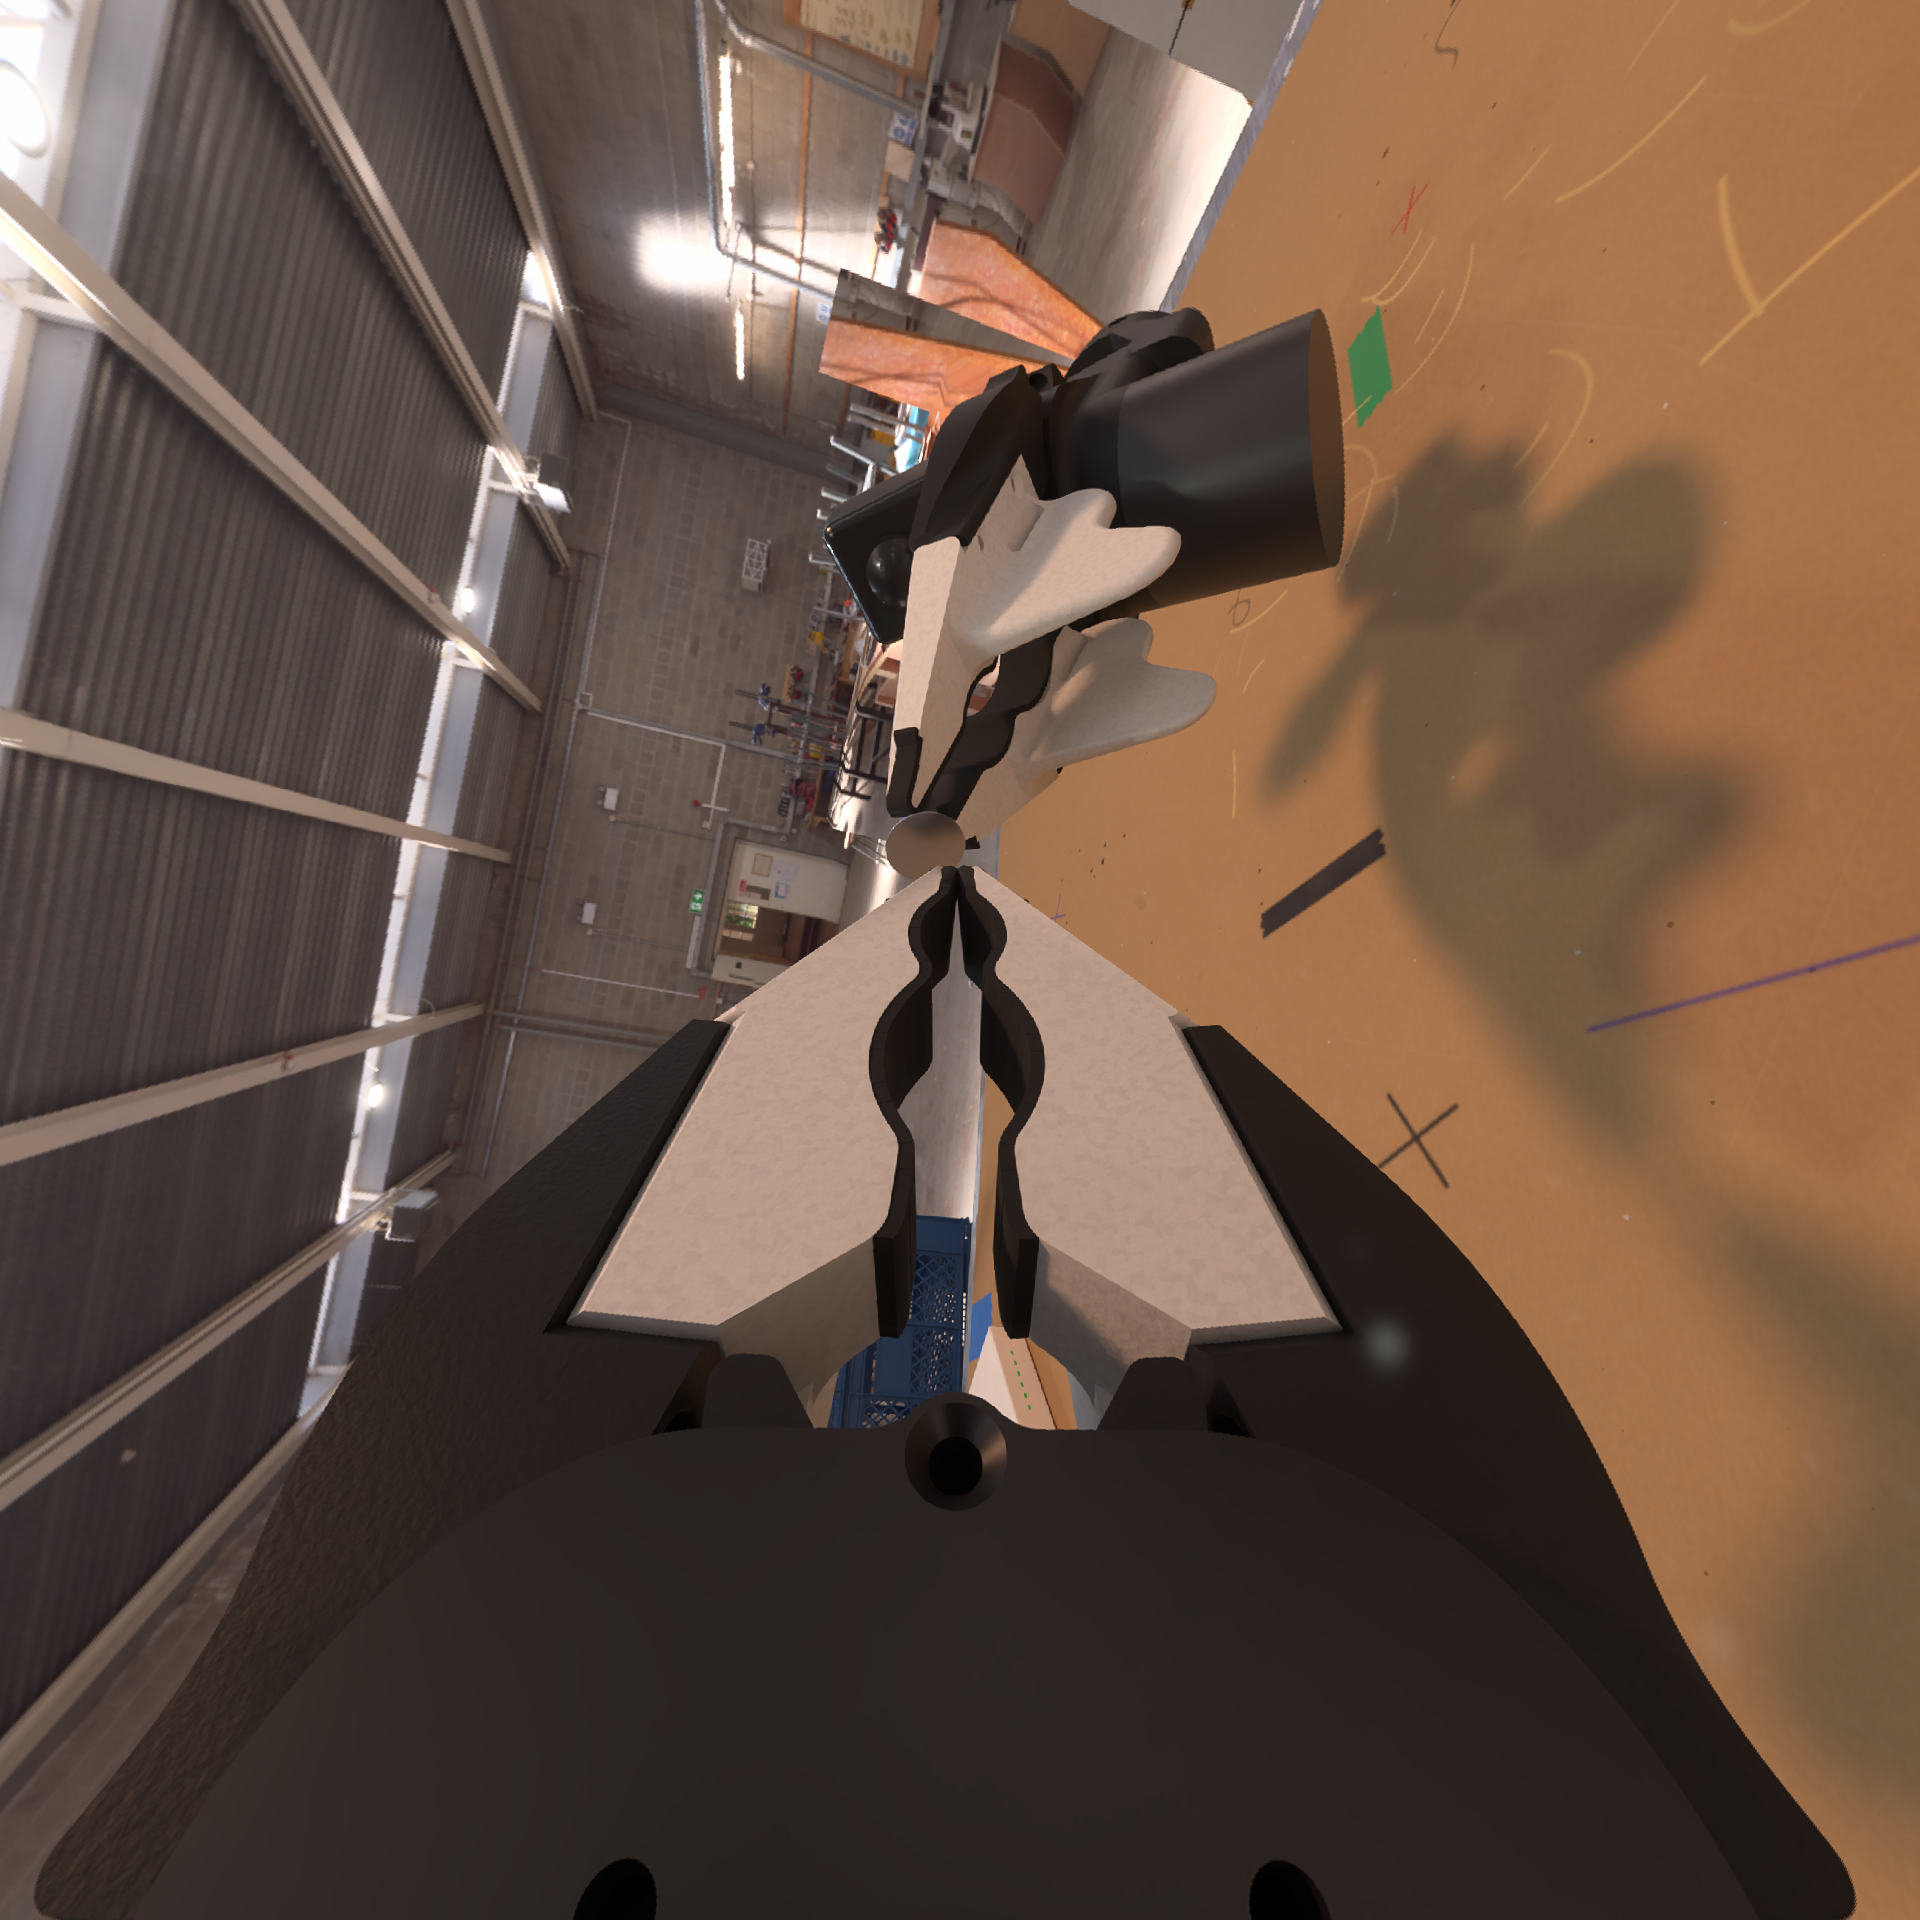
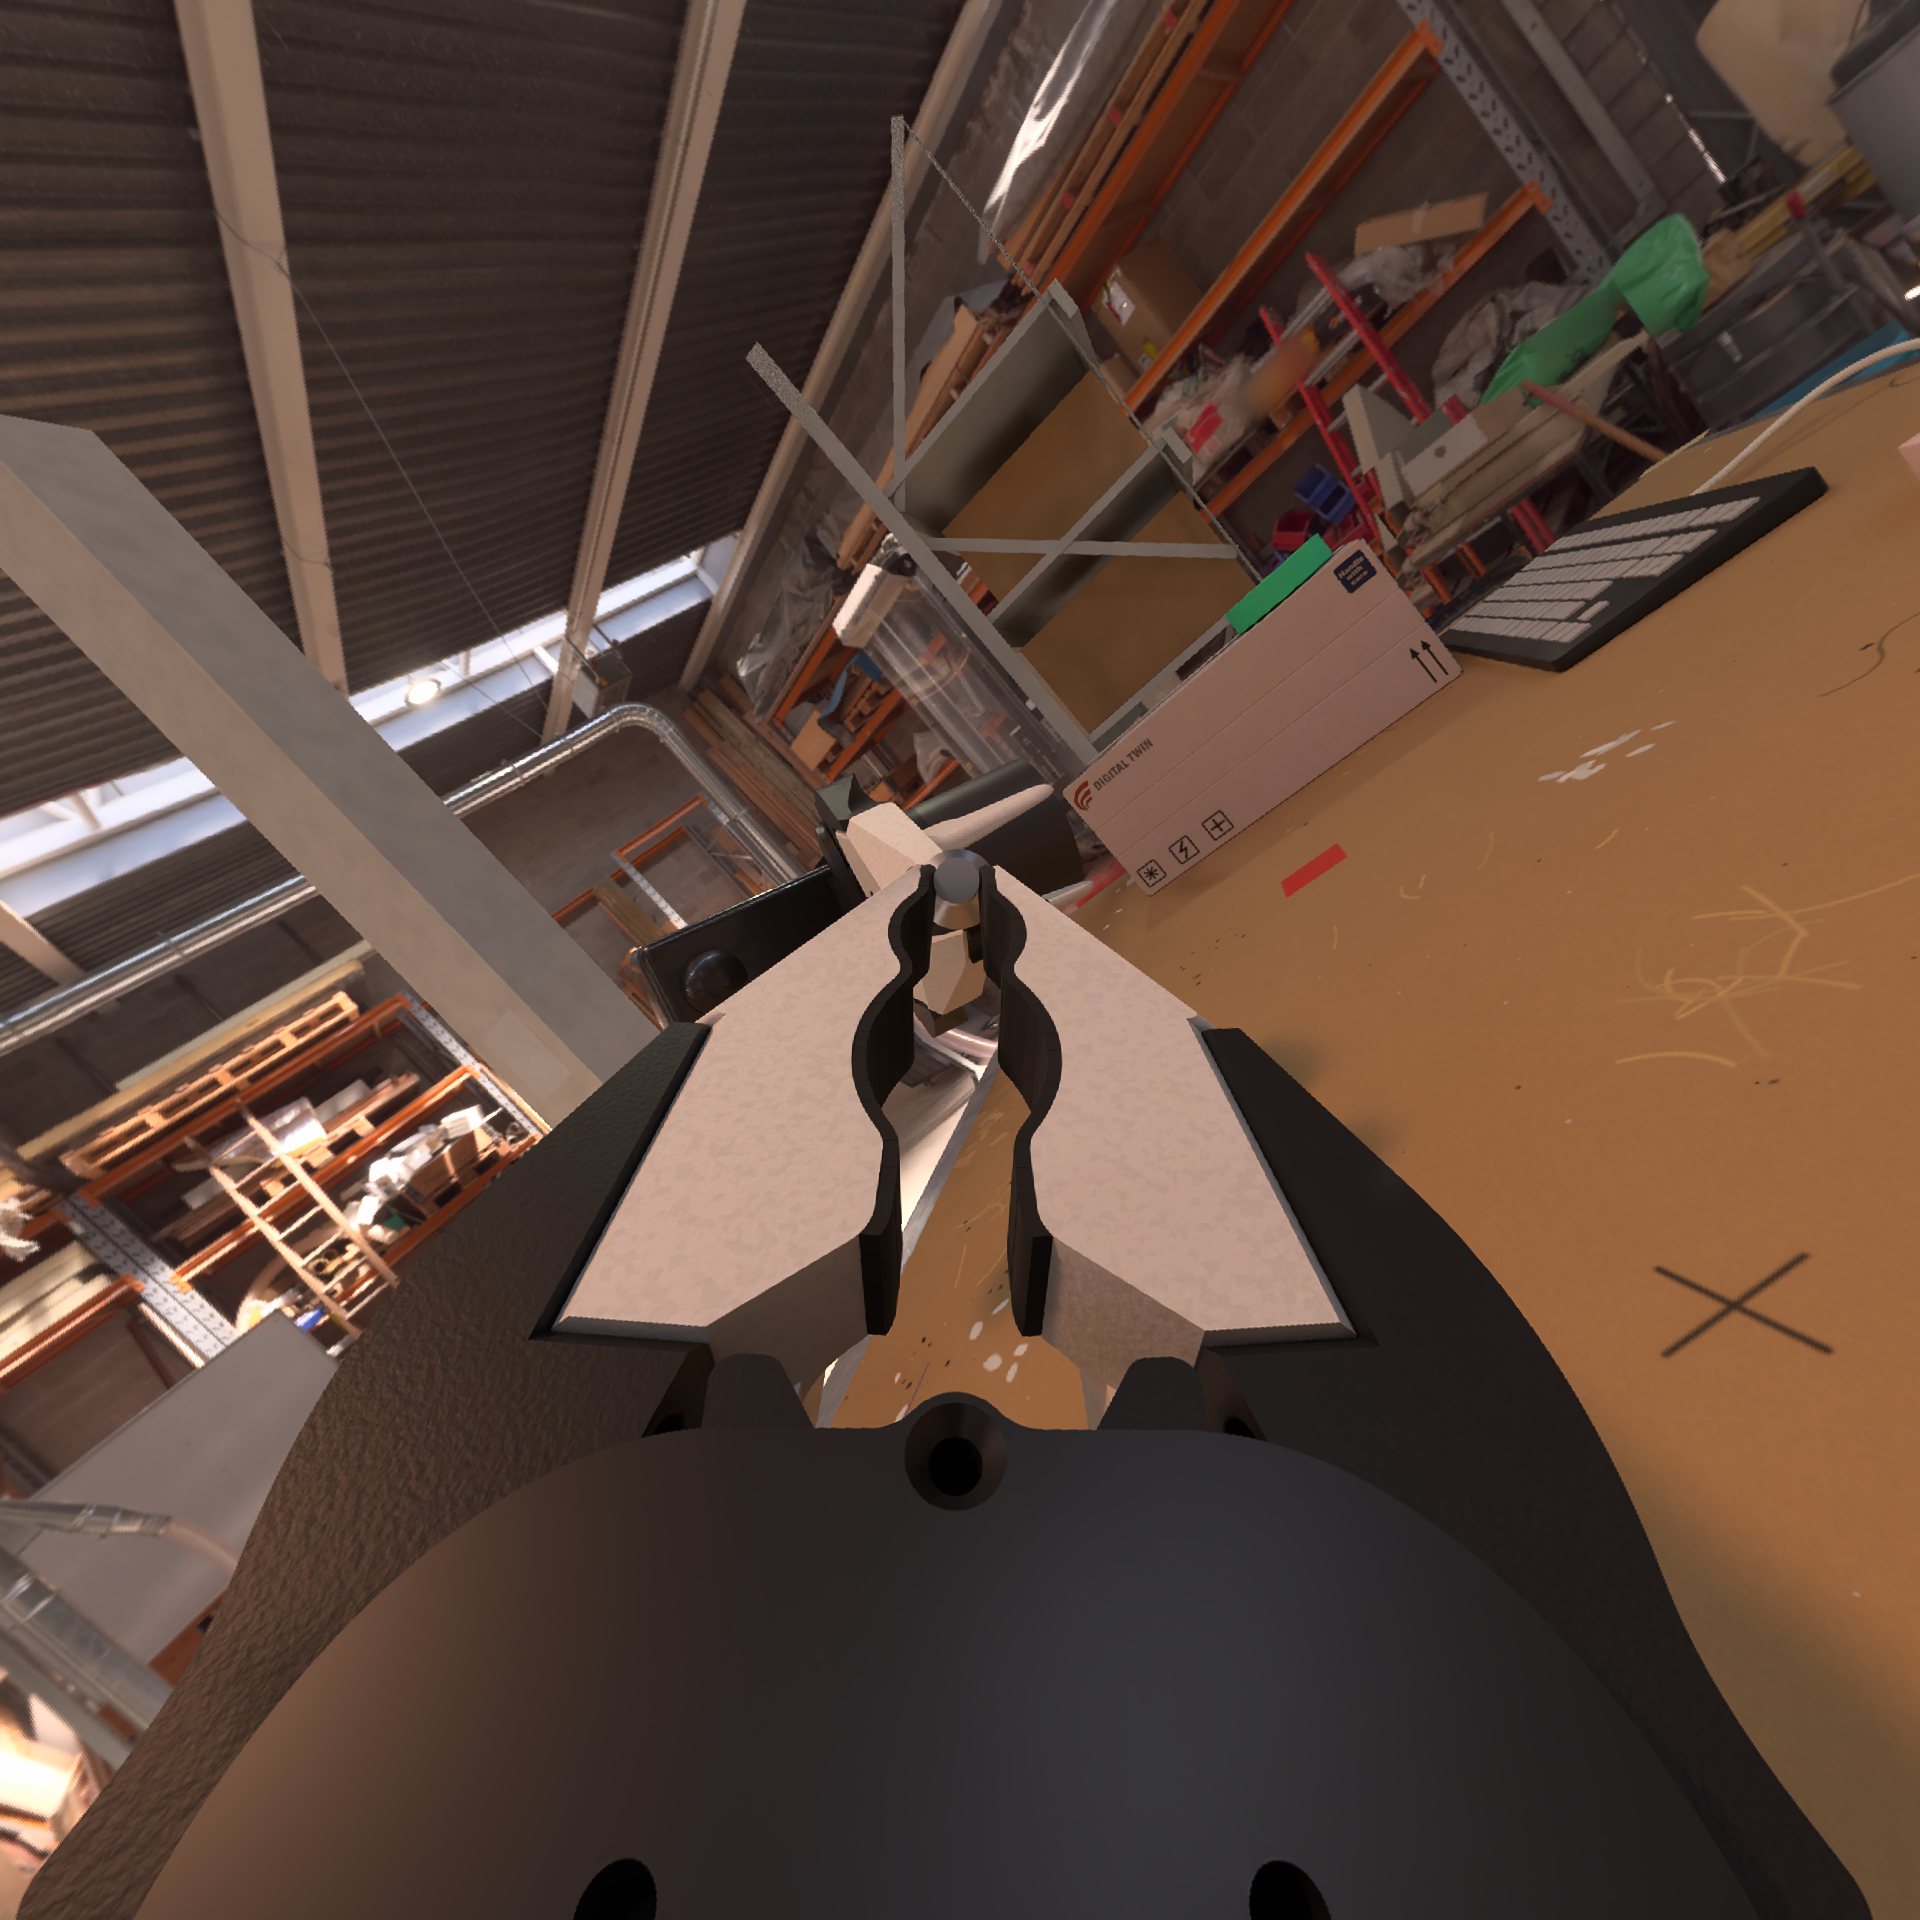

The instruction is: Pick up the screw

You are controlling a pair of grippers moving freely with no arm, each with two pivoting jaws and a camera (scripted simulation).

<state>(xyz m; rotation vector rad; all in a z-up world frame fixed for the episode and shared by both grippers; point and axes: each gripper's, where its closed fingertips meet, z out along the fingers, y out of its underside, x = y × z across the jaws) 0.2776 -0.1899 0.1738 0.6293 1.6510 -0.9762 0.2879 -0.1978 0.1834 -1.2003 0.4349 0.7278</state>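
The screw is small and grey with a round head. It is pinched between the black pads of my right gripper, which holds it in the air above the brown table. In the left wrist view the screw shows as a grey disc with the right gripper closed on it from beyond. My left gripper has its fingers pressed together with no gap. Its tips sit right against the screw from the opposite side. One of the left gripper's beige fingers shows just behind the screw.
A pale box and a dark keyboard lie at the table's far side. Tape marks sit on the table: red, green, a black strip and a black cross. A grey beam slants at left.
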